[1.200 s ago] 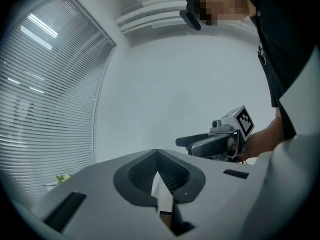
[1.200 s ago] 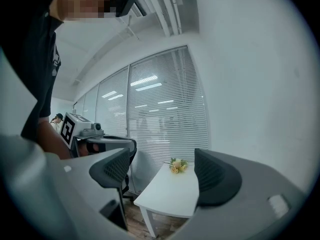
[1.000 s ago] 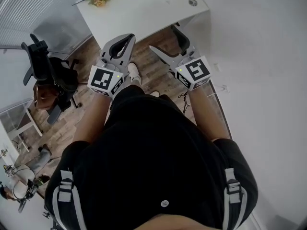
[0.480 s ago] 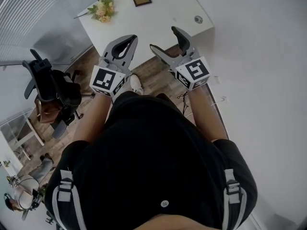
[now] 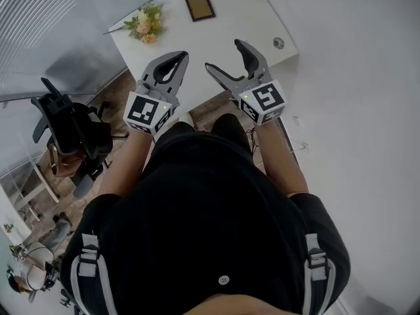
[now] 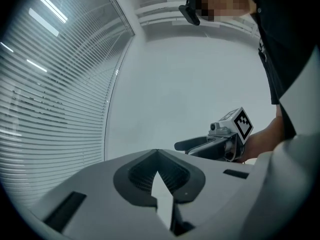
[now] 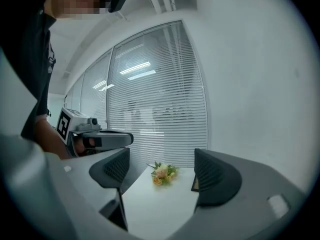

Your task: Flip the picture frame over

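Note:
A dark picture frame (image 5: 199, 6) lies flat near the far edge of a white table (image 5: 226, 31), well beyond both grippers. In the right gripper view only its edge (image 7: 194, 184) shows past the right jaw. My left gripper (image 5: 178, 59) hangs over the table's near edge, shut with nothing in it; its pads meet in the left gripper view (image 6: 157, 154). My right gripper (image 5: 226, 56) is open and empty, held in the air short of the frame, and its jaws (image 7: 162, 176) bracket the tabletop. Neither gripper touches the frame.
A bunch of flowers (image 5: 146, 23) lies at the table's far left, also flowers (image 7: 163, 173). A small round fitting (image 5: 279, 42) sits near the table's right edge. A black office chair (image 5: 72, 123) stands on the left. A white wall runs along the right, and window blinds fill the left.
The person has stepped toward the table: the table, frame and flowers have come further into view. Both grippers now reach over its near edge, with their jaws as before.

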Demonstrator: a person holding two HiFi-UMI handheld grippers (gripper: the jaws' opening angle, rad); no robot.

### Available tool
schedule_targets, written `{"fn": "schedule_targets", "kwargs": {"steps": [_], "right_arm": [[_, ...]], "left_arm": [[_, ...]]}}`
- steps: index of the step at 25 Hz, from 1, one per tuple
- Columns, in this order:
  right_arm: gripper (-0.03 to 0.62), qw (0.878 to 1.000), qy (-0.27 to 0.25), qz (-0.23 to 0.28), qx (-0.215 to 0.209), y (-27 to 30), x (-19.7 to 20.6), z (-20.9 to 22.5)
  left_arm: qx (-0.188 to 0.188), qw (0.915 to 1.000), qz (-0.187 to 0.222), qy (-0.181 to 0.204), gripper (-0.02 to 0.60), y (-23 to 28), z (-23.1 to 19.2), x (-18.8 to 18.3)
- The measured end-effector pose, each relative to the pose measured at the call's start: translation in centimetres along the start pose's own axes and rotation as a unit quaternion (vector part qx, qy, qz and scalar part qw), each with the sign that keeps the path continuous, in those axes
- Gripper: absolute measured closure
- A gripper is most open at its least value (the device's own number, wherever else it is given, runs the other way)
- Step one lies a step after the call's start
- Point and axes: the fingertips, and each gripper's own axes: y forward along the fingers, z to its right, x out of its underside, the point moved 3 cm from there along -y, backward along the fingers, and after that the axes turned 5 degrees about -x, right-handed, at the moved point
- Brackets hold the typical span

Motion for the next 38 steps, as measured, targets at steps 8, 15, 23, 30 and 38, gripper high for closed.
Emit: {"fn": "schedule_targets", "kwargs": {"steps": [8, 15, 23, 30, 38], "right_arm": [[0.191, 0.998, 0.013, -0.022, -0.049, 4.3, 0.8, 7.3], [0.191, 0.992, 0.012, -0.037, -0.12, 7.6, 0.9, 14.7], [0.191, 0.981, 0.018, -0.076, -0.176, 11.2, 2.8, 20.7], [0.191, 0.982, 0.033, -0.106, -0.154, 14.9, 5.2, 23.2], [0.191, 0.987, 0.048, -0.131, -0.081, 20.1, 8.2, 23.5]], "left_arm": [[-0.047, 0.9987, -0.015, -0.014, 0.58, 5.8, -2.3, 1.0], [-0.123, 0.9921, -0.008, -0.025, 0.58, 12.0, -3.6, 0.1], [-0.211, 0.9767, 0.004, -0.04, 0.58, 16.4, -5.3, 0.1], [-0.256, 0.9657, -0.001, -0.04, 0.58, 17.5, -6.1, 1.0], [-0.255, 0.9662, -0.002, -0.039, 0.58, 16.6, -10.2, 2.7]]}}
